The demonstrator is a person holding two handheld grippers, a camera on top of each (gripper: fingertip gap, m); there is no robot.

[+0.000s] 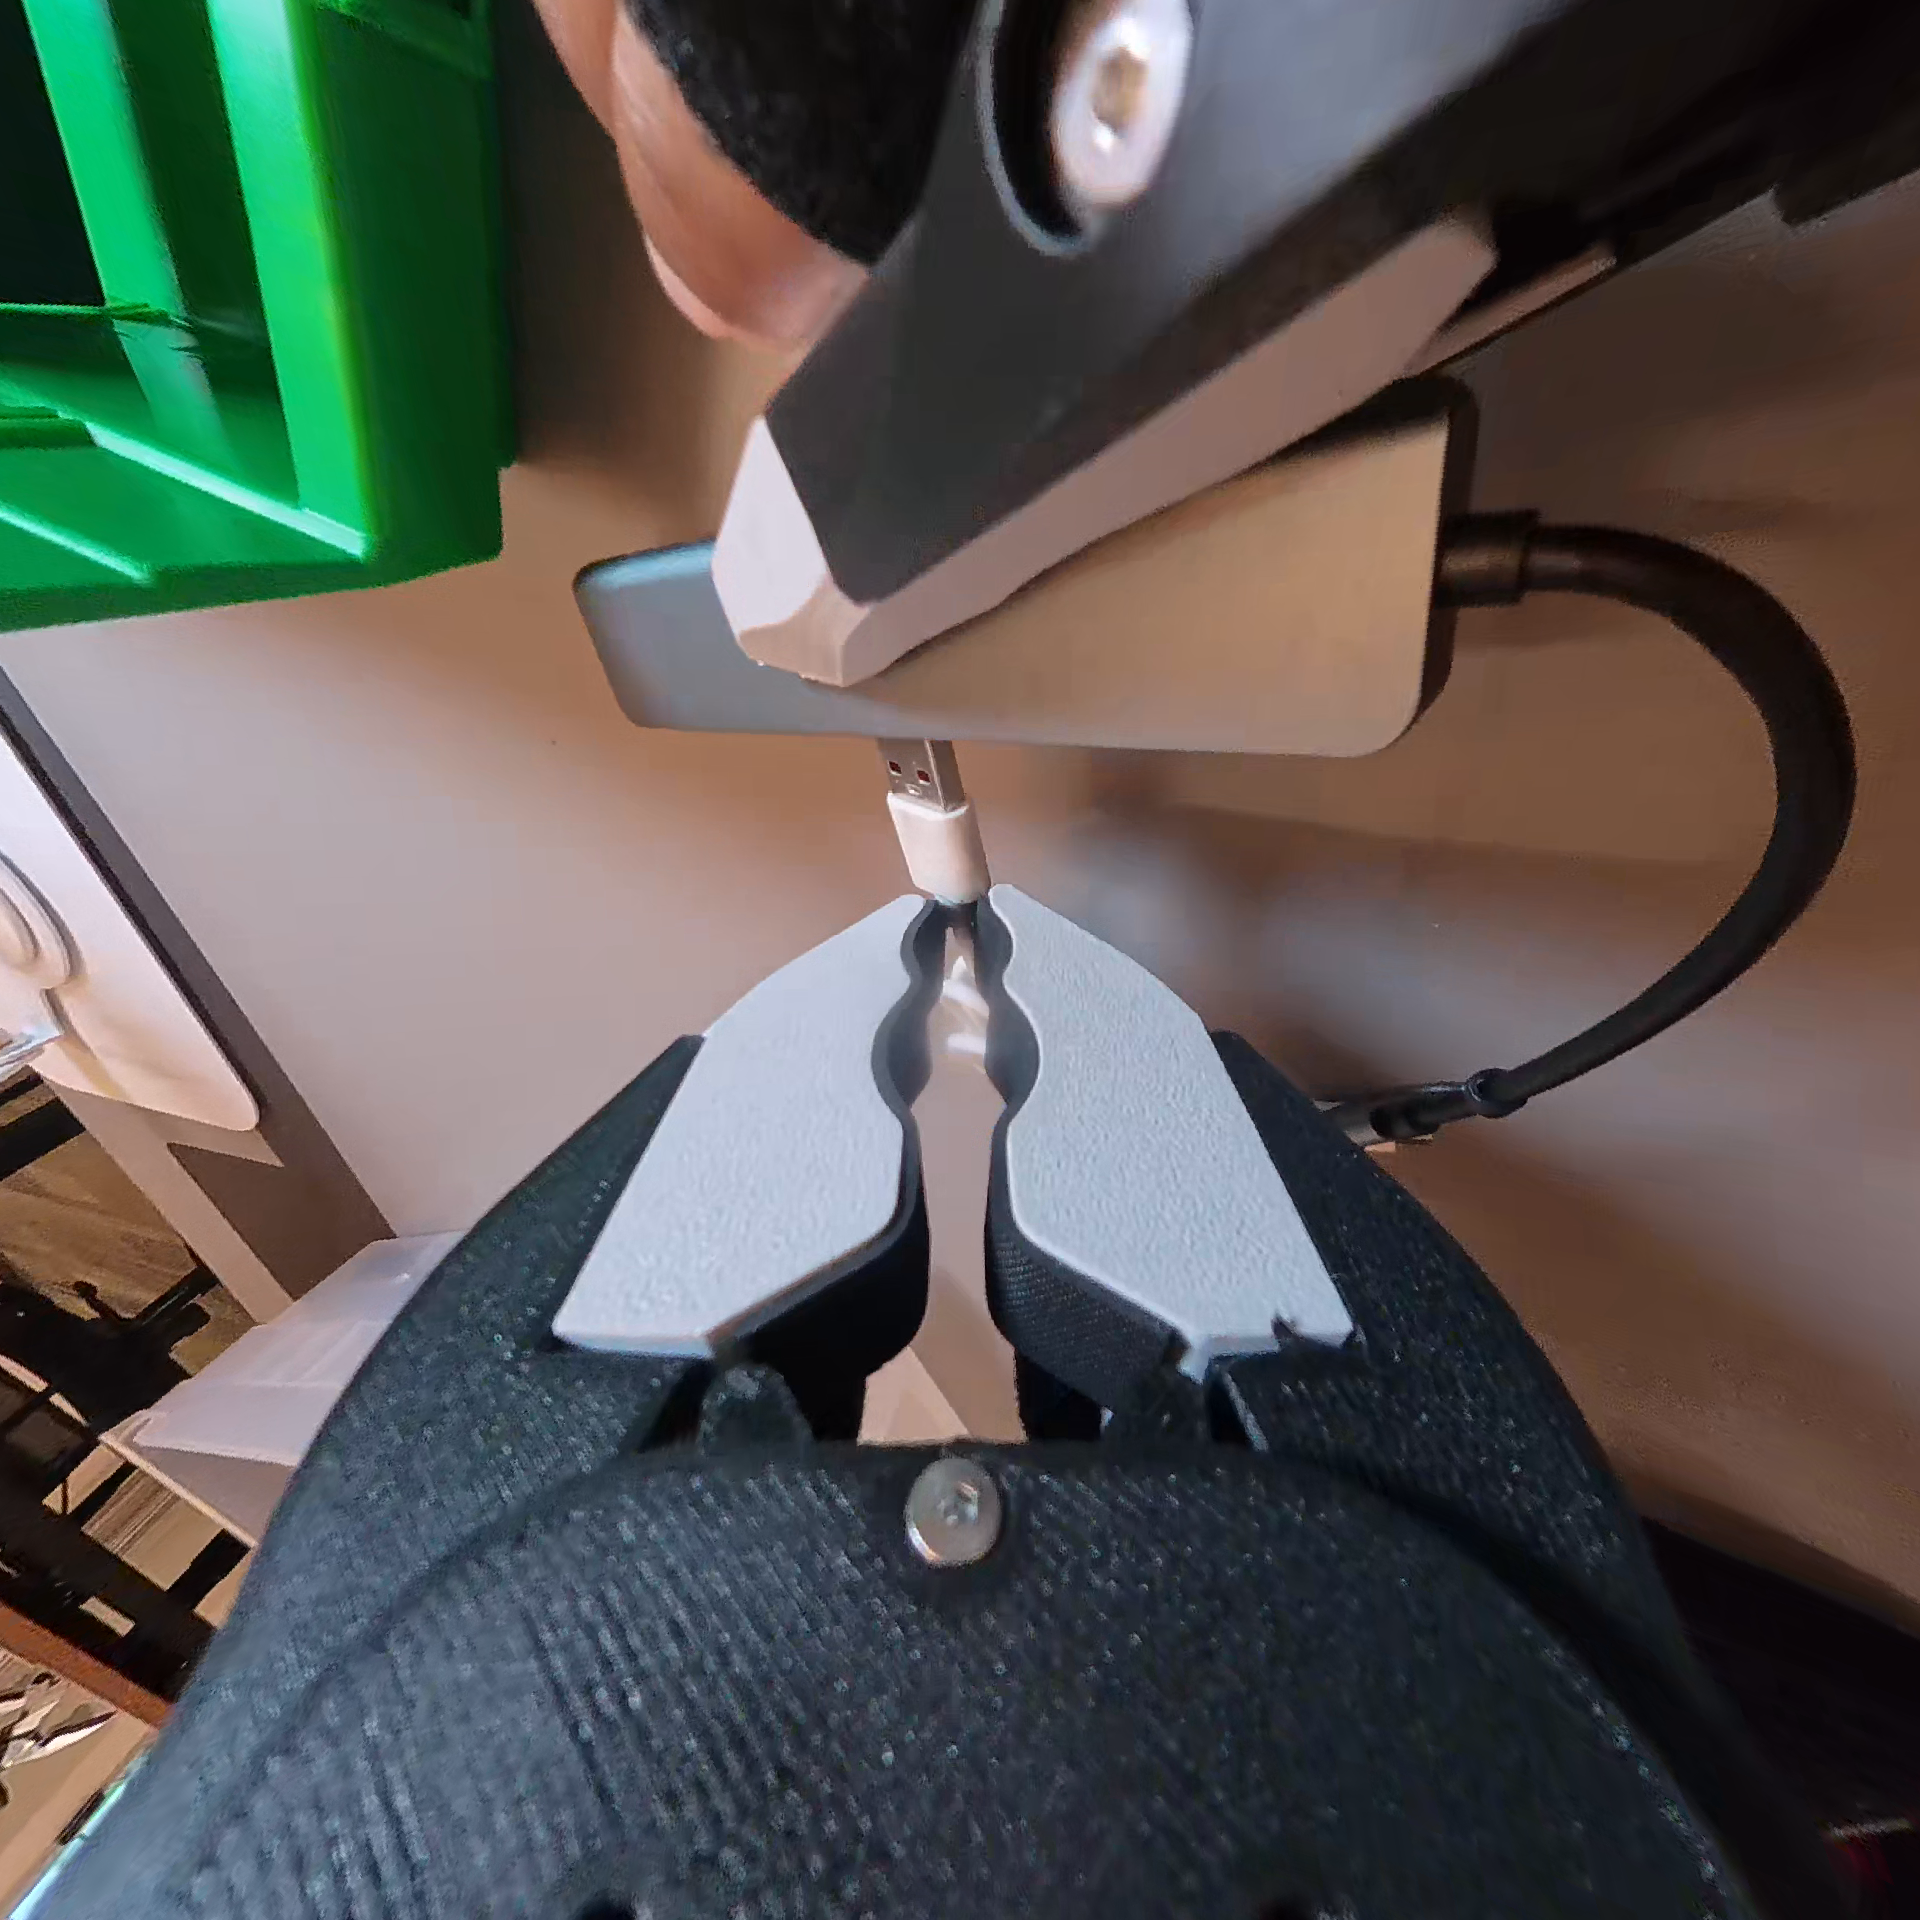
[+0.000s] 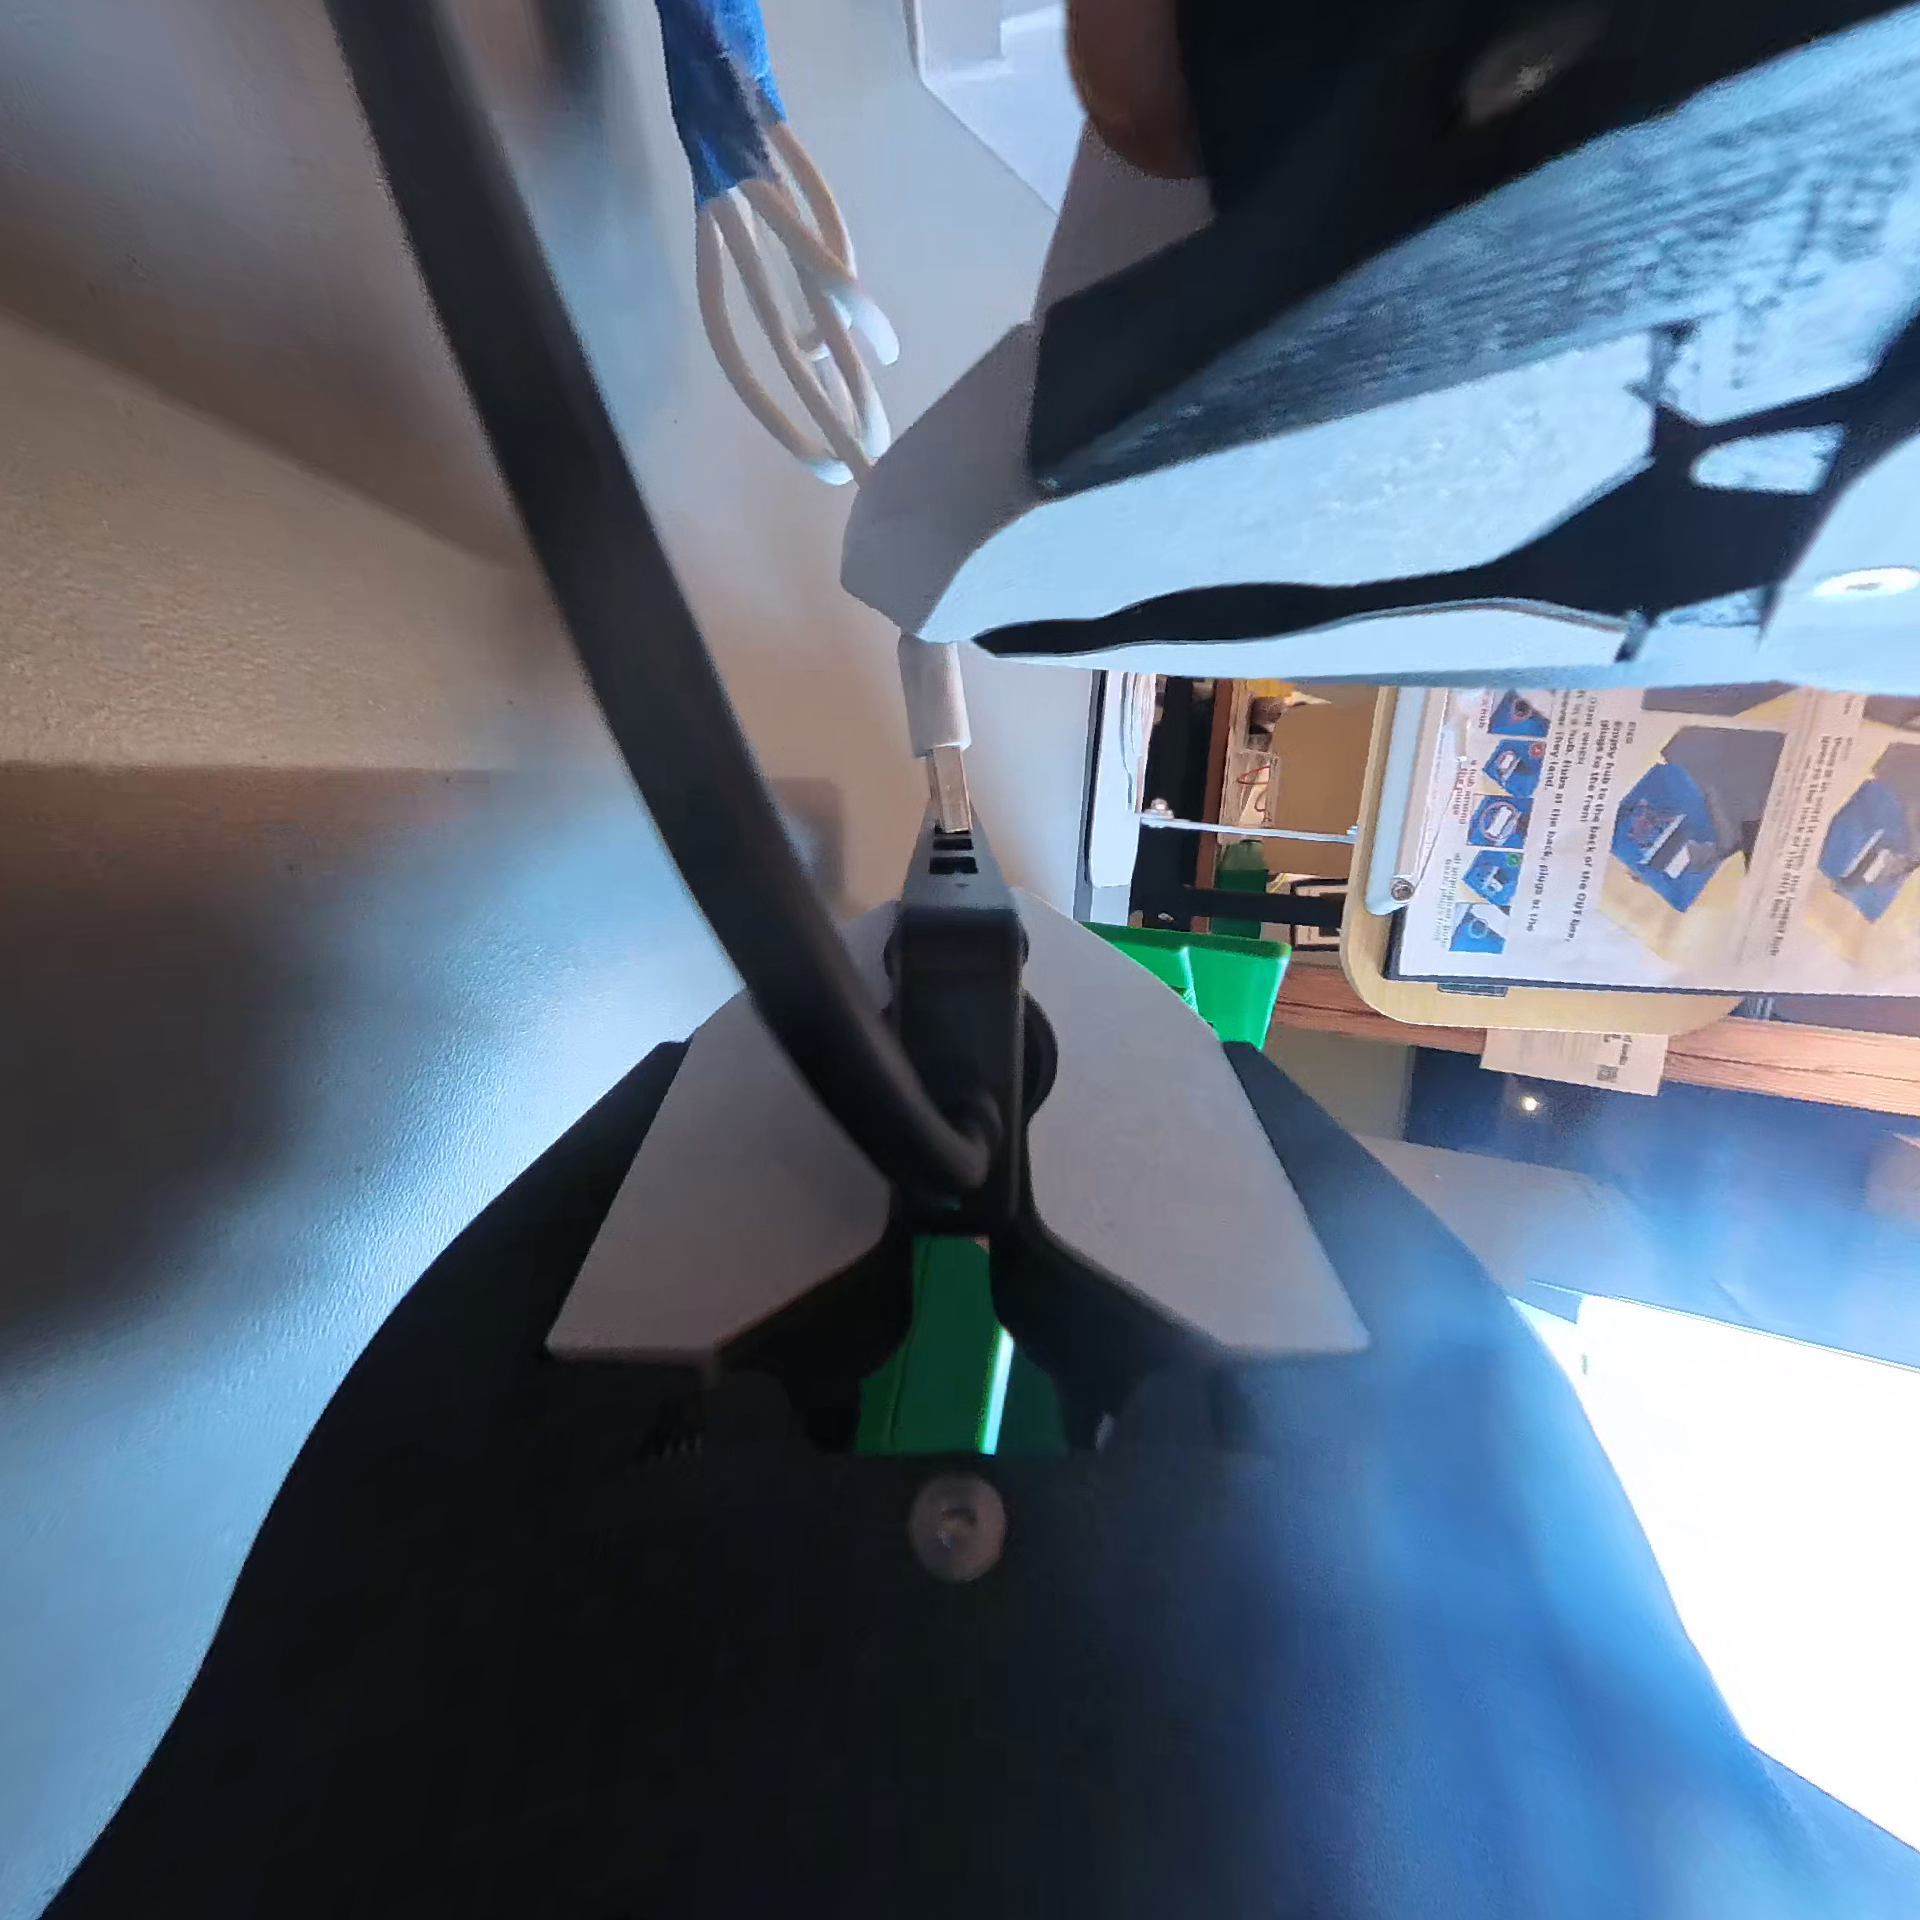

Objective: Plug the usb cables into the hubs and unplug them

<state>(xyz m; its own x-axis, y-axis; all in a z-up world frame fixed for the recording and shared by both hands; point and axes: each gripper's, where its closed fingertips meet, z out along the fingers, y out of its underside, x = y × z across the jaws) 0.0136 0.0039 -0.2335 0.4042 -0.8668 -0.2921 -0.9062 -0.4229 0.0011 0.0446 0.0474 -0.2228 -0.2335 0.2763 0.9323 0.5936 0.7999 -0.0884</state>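
My left gripper [image 1: 958, 902] is shut on a white USB cable just behind its plug [image 1: 930, 821]. The plug's metal tip touches the long front edge of a grey hub [image 1: 1195, 665]; I cannot tell how far in it sits. My right gripper [image 2: 956, 925] is shut on that hub [image 2: 951, 966], seen end-on, and shows in the left wrist view [image 1: 1039, 436] clamped over the hub. In the right wrist view the white plug [image 2: 940, 738] meets the hub's ports, held by the left gripper [image 2: 1195, 520]. The hub's black cable [image 1: 1745, 831] loops to the right.
A green plastic bin [image 1: 229, 312] stands at the upper left, close to the hub. A bundle of white cables with a blue tie [image 2: 790, 281] hangs beyond. A board with printed sheets [image 2: 1662, 831] stands past the table edge. A white tray [image 1: 312, 1340] lies at the lower left.
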